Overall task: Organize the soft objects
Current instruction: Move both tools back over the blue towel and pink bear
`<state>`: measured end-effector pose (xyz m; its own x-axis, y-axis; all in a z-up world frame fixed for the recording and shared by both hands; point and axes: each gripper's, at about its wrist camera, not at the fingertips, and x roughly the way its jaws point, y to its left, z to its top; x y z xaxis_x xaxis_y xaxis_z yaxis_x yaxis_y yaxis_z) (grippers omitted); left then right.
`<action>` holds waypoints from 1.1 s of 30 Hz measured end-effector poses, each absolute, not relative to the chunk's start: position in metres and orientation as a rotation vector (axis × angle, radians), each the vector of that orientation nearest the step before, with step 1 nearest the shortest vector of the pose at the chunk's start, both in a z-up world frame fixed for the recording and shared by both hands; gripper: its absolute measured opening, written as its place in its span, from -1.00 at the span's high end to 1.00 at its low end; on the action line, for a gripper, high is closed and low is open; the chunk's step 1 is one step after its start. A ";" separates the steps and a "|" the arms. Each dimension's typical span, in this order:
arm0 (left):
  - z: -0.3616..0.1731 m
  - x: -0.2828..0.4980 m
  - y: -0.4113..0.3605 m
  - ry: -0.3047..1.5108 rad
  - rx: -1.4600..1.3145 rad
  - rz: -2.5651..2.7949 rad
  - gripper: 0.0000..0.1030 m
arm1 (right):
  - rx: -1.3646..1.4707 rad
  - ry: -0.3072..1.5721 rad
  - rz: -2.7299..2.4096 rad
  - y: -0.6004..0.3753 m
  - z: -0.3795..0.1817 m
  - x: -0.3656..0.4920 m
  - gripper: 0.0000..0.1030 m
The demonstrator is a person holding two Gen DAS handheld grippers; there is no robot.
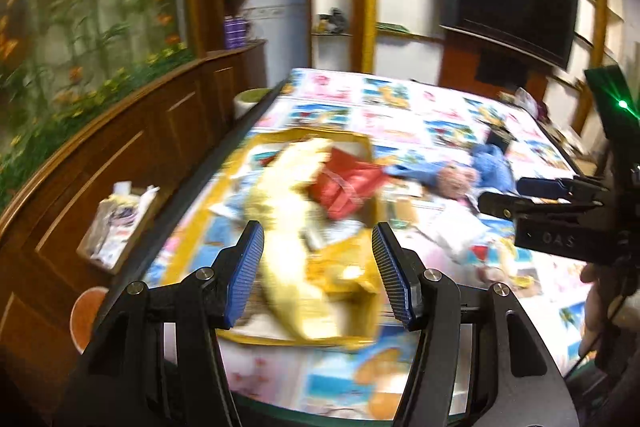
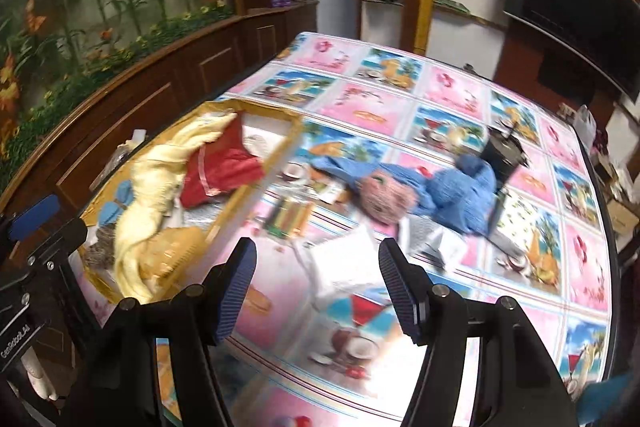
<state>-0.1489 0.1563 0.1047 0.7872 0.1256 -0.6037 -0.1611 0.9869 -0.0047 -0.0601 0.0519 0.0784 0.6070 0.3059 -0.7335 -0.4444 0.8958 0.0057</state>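
Note:
A shallow gold box [image 1: 362, 147] [image 2: 280, 163] lies on the patterned table and holds a pale yellow cloth [image 1: 280, 203] [image 2: 152, 187] and a red cloth [image 1: 344, 183] [image 2: 224, 171]. A blue knitted garment with a pinkish knit piece [image 2: 452, 187] [image 1: 452, 179] lies on the table right of the box. A white folded cloth [image 2: 344, 259] lies nearer. My left gripper [image 1: 318, 275] is open and empty, above the box's near end. My right gripper [image 2: 318, 287] is open and empty over the white cloth; it also shows at the right of the left wrist view [image 1: 532, 191].
The table's left edge [image 2: 224, 91] runs beside a wooden cabinet [image 1: 120, 163] with a tray of small items [image 1: 116, 223]. A small black object [image 2: 504, 151] stands behind the blue garment. A TV [image 1: 508, 3] and shelves are at the far wall.

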 end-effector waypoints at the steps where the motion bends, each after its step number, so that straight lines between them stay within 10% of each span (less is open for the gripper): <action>1: 0.105 -0.146 0.148 0.651 -0.048 0.138 -0.10 | -0.173 0.809 0.428 0.044 0.077 -0.060 -0.24; 33: 0.045 -0.072 0.057 0.845 0.062 -0.063 -0.10 | -0.002 0.891 0.323 -0.064 0.040 -0.015 -0.24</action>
<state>-0.0716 0.0572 0.0451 0.6624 -0.0313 -0.7485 0.0808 0.9963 0.0299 -0.0149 -0.0638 0.0402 0.5839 0.2757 -0.7636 -0.2777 0.9517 0.1313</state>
